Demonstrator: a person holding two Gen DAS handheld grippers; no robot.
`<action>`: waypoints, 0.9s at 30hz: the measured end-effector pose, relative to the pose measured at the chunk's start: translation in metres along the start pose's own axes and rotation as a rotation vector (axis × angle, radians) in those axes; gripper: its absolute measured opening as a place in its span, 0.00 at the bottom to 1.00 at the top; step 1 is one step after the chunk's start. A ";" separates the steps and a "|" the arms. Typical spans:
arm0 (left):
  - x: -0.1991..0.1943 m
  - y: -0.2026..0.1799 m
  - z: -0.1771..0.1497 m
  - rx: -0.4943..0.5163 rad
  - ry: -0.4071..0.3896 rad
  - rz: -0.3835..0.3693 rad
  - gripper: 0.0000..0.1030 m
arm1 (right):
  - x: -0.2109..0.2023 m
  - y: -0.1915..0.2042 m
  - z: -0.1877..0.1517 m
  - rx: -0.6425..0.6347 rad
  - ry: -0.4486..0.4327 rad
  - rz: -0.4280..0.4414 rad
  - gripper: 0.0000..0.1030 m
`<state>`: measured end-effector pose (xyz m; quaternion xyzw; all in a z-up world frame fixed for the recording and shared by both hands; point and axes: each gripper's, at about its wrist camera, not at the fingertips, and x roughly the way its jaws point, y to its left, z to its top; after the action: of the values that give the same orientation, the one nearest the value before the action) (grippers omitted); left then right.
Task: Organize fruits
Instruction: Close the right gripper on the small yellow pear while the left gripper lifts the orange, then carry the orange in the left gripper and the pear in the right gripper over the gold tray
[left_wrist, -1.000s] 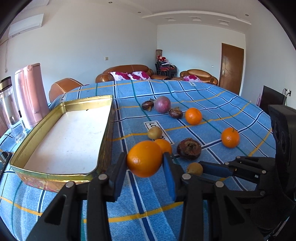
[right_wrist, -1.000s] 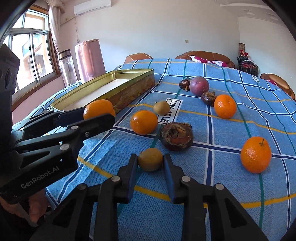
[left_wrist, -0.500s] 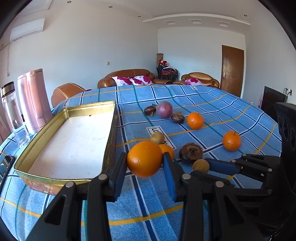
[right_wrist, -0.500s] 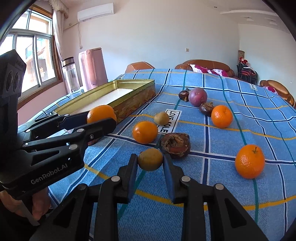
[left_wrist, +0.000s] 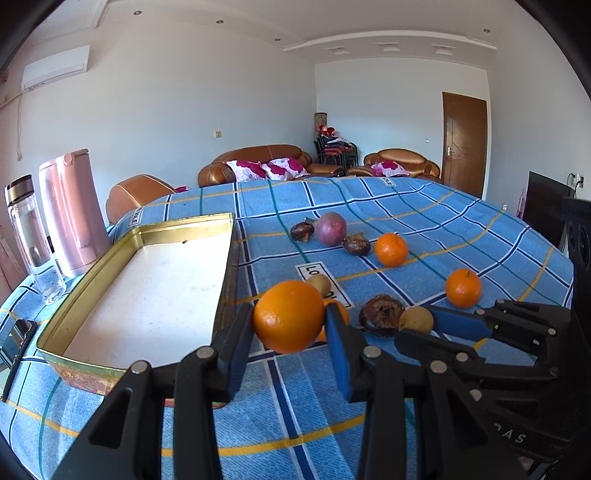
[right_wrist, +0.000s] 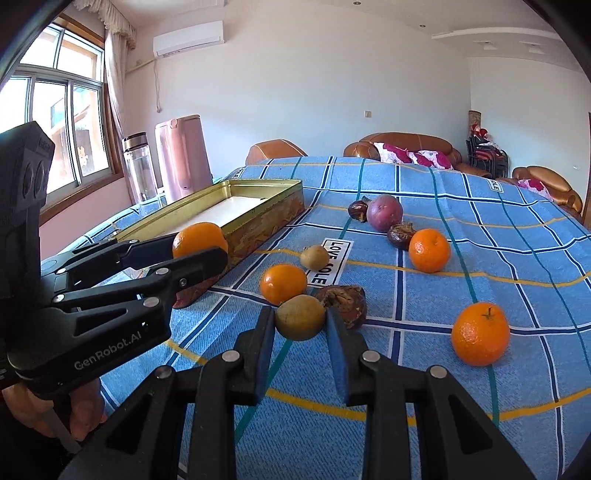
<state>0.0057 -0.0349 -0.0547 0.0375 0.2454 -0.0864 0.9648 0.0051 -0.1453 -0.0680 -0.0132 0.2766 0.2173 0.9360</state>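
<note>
A round orange fruit (left_wrist: 288, 315) is pinched in the jaws of the left gripper (left_wrist: 290, 321), held above the blue checked tablecloth (left_wrist: 424, 221) beside the shallow gold rectangular tin tray (left_wrist: 225, 266). A small yellow-brown fruit (right_wrist: 300, 316) is pinched by the right gripper (right_wrist: 300, 325); other oranges and dark fruits are scattered on the table beyond.

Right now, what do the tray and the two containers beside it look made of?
Tray: thin metal by the look, shiny gold walls, printed outside, white floor. Bottle: clear glass or plastic, I cannot tell which, with a dark cap. Jug: glossy pink, probably plastic.
</note>
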 end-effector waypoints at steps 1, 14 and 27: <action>0.000 0.001 0.001 -0.002 0.000 0.002 0.39 | -0.001 0.000 0.000 0.000 -0.004 -0.001 0.29; -0.002 0.018 0.010 -0.011 -0.026 0.033 0.39 | -0.007 -0.005 0.016 0.001 -0.072 -0.016 0.29; -0.004 0.044 0.021 -0.027 -0.056 0.086 0.39 | 0.002 0.012 0.048 -0.046 -0.131 0.008 0.29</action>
<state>0.0201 0.0066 -0.0327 0.0329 0.2177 -0.0424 0.9745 0.0261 -0.1271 -0.0273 -0.0193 0.2098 0.2276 0.9507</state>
